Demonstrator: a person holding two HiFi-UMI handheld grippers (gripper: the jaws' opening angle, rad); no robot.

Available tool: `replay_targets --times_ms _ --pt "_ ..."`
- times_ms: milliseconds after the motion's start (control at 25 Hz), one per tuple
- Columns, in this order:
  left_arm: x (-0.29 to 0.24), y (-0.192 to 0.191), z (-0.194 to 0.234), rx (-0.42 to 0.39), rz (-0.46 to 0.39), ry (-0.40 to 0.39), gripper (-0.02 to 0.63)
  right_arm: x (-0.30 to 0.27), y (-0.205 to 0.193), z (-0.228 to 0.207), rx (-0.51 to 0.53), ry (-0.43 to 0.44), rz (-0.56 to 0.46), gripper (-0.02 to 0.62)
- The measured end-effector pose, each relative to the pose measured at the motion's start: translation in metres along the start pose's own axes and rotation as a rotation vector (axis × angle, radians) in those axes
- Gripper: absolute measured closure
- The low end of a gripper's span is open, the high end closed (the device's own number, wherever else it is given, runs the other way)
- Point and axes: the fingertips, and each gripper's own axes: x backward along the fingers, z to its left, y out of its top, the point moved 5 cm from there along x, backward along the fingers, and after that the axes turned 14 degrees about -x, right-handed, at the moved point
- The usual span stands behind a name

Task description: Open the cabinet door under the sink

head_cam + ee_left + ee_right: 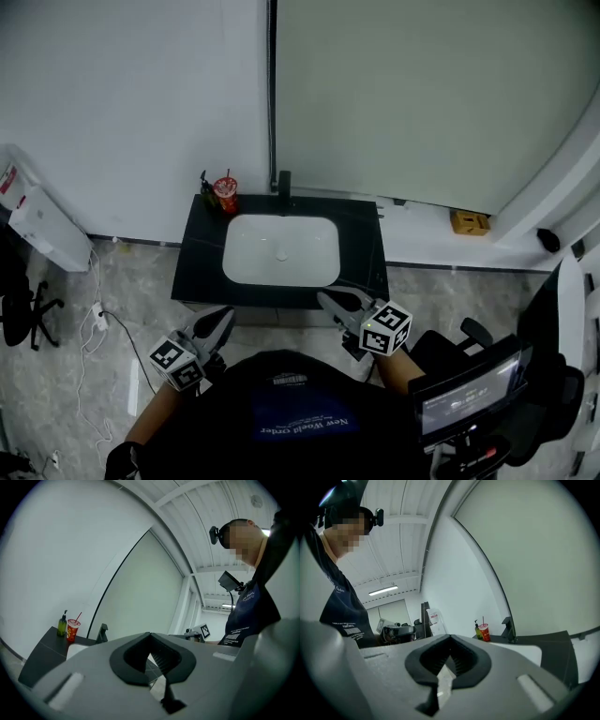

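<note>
Before us rose a white wall (131, 103) and, to its right, a pale green glass panel (422, 94), with a grey marbled floor (122, 281) spreading below them. Against the wall stood the black surface (197, 267), and set into its middle was the white sink (281, 249), a rounded rectangle. The cabinet door (272, 317) lay beneath that surface's front edge. From our steep head view only a thin pale strip of the cabinet front showed there, and we could not tell whether the door was ajar or closed. We held both claws low, close to our body and near the surface's front edge. The left claw (225, 315) pointed toward the front left part, its jaws clenched together with nothing between them. The right claw (328, 300) lay by the front right part, its tips overlapping the edge in the head view. Its jaws were likewise clenched tip to tip and empty, as its own view made plain. Behind the sink, at the back of the surface, a black faucet (284, 182) stood upright. Near the back left corner stood a red cup (226, 194) with a straw, and just beside it on the left a small dark green pump bottle (206, 190). Away to the right, on a white ledge by the panel, lay a small yellow-brown box (470, 222).
</note>
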Motion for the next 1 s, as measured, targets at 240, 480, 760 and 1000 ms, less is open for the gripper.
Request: replay_targets --times_ms 240,480,760,1000 --pt "-0.024 -0.001 -0.005 -0.04 0.032 0.083 0.605 -0.003 0.016 -0.038 -0.011 0.068 0.029 0.595" --pt "-0.019 -0.011 0.021 0.0 0.038 0.112 0.604 -0.029 0.021 -0.047 -0.008 0.066 0.041 0.595" --pt "-0.024 0.004 0.1 0.035 -0.043 0.011 0.604 -0.084 0.039 -0.037 0.033 -0.025 0.015 0.595" --pt "-0.031 0.016 0.158 0.023 -0.058 -0.061 0.604 -0.117 0.056 -0.03 0.048 -0.088 -0.018 0.595"
